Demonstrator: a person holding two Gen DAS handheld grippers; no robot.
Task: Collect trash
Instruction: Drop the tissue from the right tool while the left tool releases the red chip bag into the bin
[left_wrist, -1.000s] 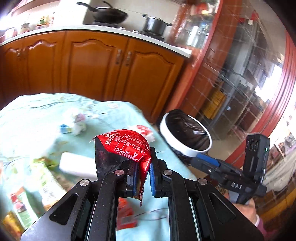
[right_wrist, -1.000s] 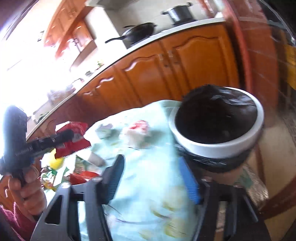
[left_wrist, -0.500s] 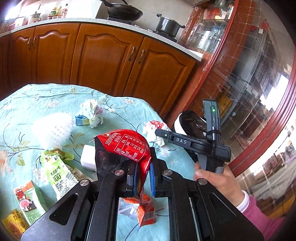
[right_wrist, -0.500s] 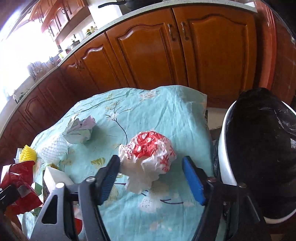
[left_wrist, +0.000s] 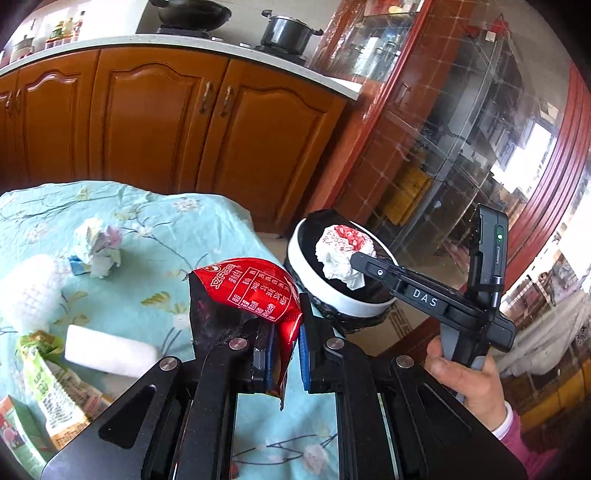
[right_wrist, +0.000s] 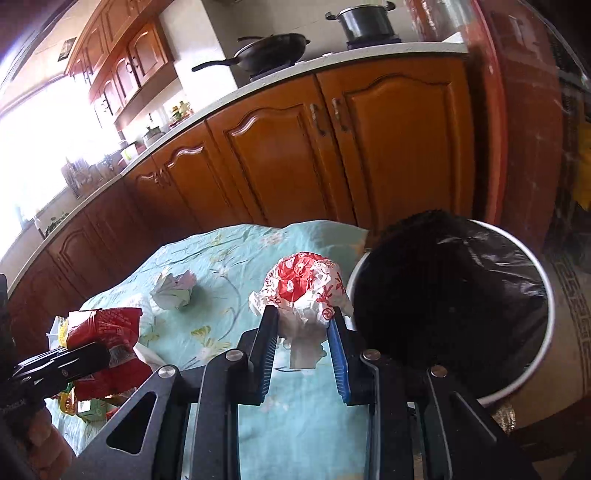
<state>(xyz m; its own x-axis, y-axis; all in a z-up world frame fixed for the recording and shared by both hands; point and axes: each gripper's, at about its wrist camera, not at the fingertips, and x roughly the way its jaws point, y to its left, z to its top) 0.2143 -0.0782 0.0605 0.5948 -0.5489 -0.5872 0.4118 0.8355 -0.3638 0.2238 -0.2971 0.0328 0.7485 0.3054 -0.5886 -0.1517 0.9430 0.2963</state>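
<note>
My left gripper (left_wrist: 286, 332) is shut on a red snack wrapper (left_wrist: 255, 288), held up above the floral tablecloth (left_wrist: 155, 236). The right gripper (right_wrist: 303, 321) has its jaws closing, and both pads press on a crumpled red-and-white plastic bag (right_wrist: 306, 284). In the left wrist view that bag (left_wrist: 343, 251) hangs in the right gripper (left_wrist: 360, 260) above the bin (left_wrist: 354, 302), a white one with a black liner, past the table's edge. From the right wrist the bin (right_wrist: 548, 314) lies just right of the bag, and the left gripper (right_wrist: 99, 360) holds the wrapper (right_wrist: 103, 328) low at the left.
On the cloth lie a crumpled paper ball (left_wrist: 98, 247), a white foam roll (left_wrist: 110, 350), a white foam net (left_wrist: 26, 291) and a green packet (left_wrist: 48, 384). Wooden cabinets (left_wrist: 147, 122) stand behind the table; a glass-fronted cabinet (left_wrist: 443, 147) is beyond the bin.
The right jaws went from wide around the red-and-white bag on the table to pressing on it, and it now hangs over the bin. The left gripper keeps its hold on the wrapper.
</note>
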